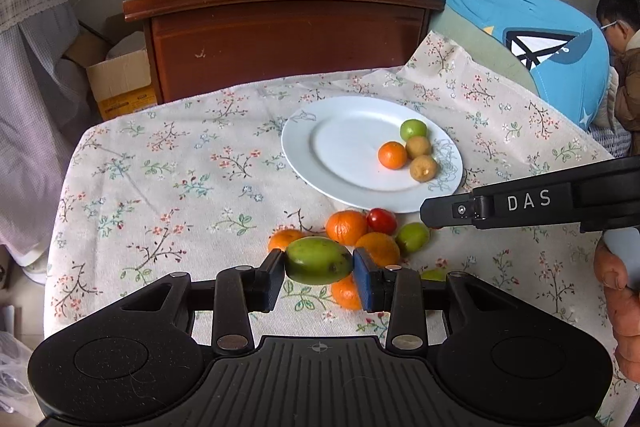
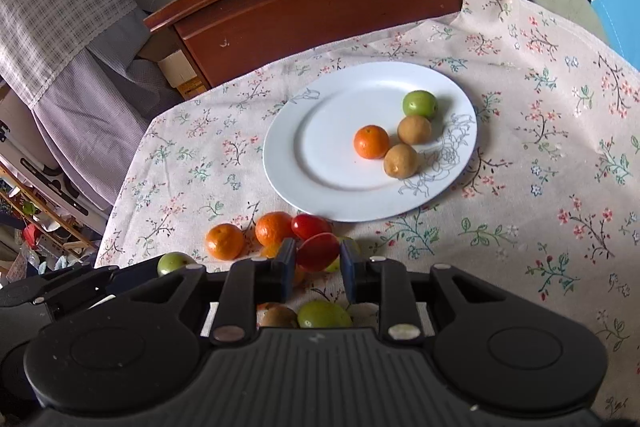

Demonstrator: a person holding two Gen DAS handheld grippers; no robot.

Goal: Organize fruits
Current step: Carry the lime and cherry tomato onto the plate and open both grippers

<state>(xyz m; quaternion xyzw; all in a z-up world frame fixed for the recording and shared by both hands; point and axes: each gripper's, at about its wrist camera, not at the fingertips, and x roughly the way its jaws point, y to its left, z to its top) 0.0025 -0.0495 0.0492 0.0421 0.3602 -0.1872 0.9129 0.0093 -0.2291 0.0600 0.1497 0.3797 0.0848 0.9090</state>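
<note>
Left gripper clamped on green fruit, right gripper clamped on red tomato, both just short of white plate near edge.

The left half of the white plate lies bare; four fruits crowd its right side. Loose fruit clusters just before its near rim. The bench left of the plate lies open.

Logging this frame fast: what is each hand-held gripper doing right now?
Left hand-held gripper: closed on a green fruit.
Right hand-held gripper: closed on a red cherry tomato.
</note>
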